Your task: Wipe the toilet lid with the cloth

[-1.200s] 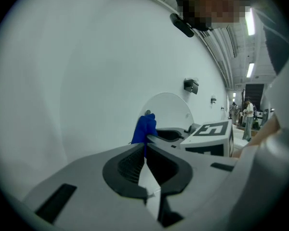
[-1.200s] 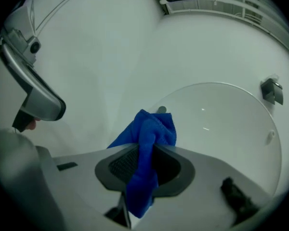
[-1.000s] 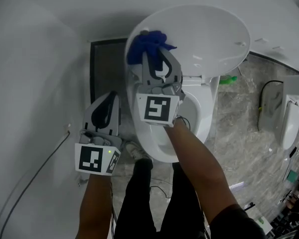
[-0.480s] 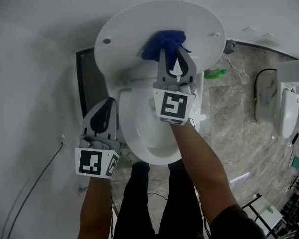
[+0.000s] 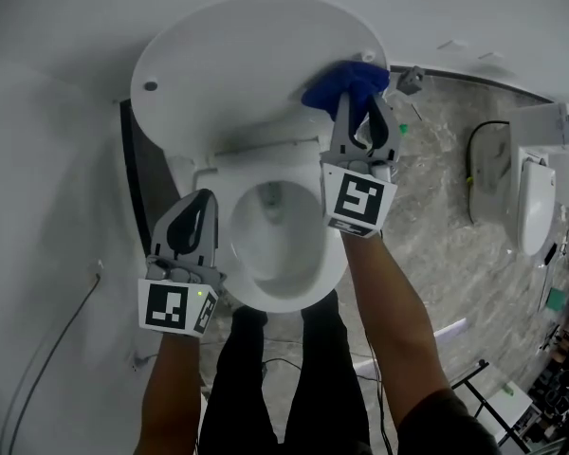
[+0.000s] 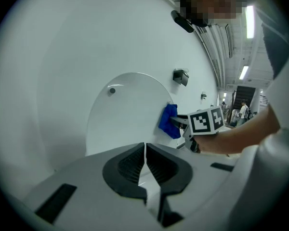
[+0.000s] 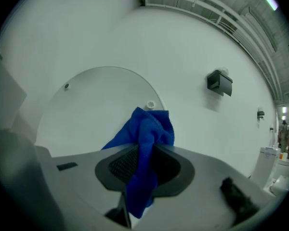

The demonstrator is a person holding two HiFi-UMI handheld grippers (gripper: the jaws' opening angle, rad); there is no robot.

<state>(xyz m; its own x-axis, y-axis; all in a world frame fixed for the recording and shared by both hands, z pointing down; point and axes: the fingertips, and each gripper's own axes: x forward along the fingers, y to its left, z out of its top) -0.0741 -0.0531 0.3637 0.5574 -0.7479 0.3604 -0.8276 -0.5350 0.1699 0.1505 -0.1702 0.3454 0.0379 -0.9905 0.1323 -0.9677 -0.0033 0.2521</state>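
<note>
- Toilet lid (image 5: 256, 74) stood raised against the wall (image 5: 66, 112). Its left rim, with a small bumper (image 5: 150, 86), lay far from either pair of jaws.
- Your left gripper (image 5: 201, 197) hung low beside the left rim of the bowl (image 5: 308, 278). Its jaws were clenched on nothing, and it pointed up toward the lid but was well apart from it.
- The lid's broad face lay bare between the two grippers, with its wide axis running left to right in the head view.
- Your right gripper (image 5: 360, 112) was at the lid's right edge, jaws grasping the blue cloth (image 5: 346, 85). The bunched end sat against the lid there, as far as the views showed, and a tail of the cloth hung down between the jaws.
- The cloth was at the far right edge, so I judged that nearly all the surface left to wipe lay to the left of your right jaws. The coming stroke would have to sweep leftward along that wide axis. Your right hand was much nearer the lid, so the left had no part in it.
</note>
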